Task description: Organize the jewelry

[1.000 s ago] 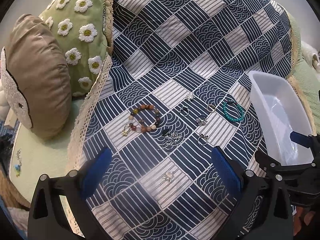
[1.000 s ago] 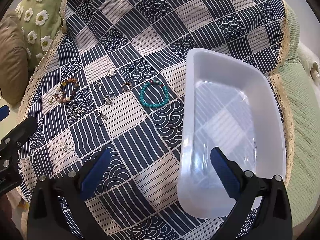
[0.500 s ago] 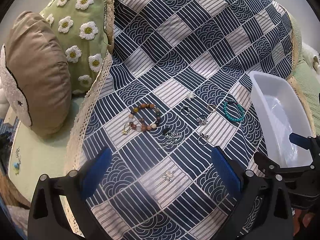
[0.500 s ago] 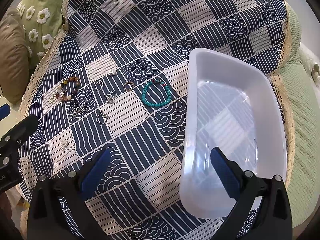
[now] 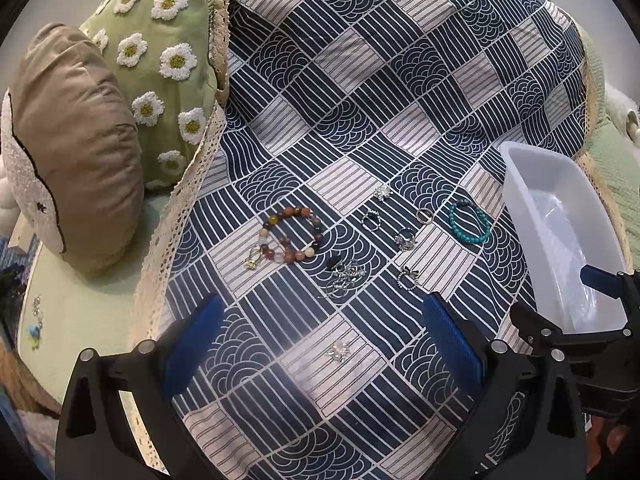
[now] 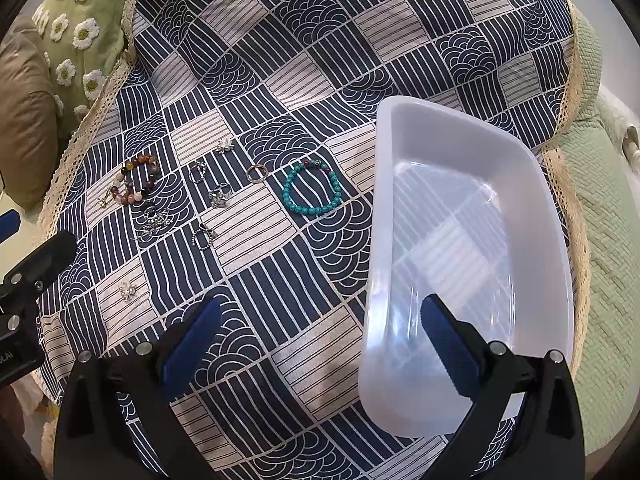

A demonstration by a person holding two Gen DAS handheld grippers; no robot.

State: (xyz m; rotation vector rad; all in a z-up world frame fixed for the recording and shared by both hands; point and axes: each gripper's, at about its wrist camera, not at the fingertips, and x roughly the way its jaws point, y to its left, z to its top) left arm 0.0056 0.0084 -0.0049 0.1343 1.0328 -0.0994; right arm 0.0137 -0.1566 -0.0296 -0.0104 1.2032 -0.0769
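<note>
Jewelry lies spread on a navy-and-cream patterned cloth (image 5: pixel 360 80). A brown bead bracelet (image 5: pixel 292 236) with a small gold charm sits at the left, a turquoise bead bracelet (image 6: pixel 312 192) nearest the white plastic tray (image 6: pixel 536 208), which holds nothing. Between them lie several silver rings (image 5: pixel 406 238), a chain pile (image 5: pixel 344 278) and a small silver flower piece (image 5: pixel 339 351). My left gripper (image 5: pixel 320 344) hangs open just above that flower piece. Open too, my right gripper (image 6: pixel 320 344) hovers over the tray's near left rim.
A green daisy cushion (image 5: pixel 160 60) and a tan cushion (image 5: pixel 76 140) rest at the cloth's left edge. Green quilted bedding (image 6: pixel 612 280) lies right of the tray. The right gripper's body (image 5: pixel 580 340) shows low right in the left wrist view.
Both views have shifted slightly: the jewelry and tray sit a little lower and farther in frame. No piece has moved on the cloth, and both grippers stay open.
</note>
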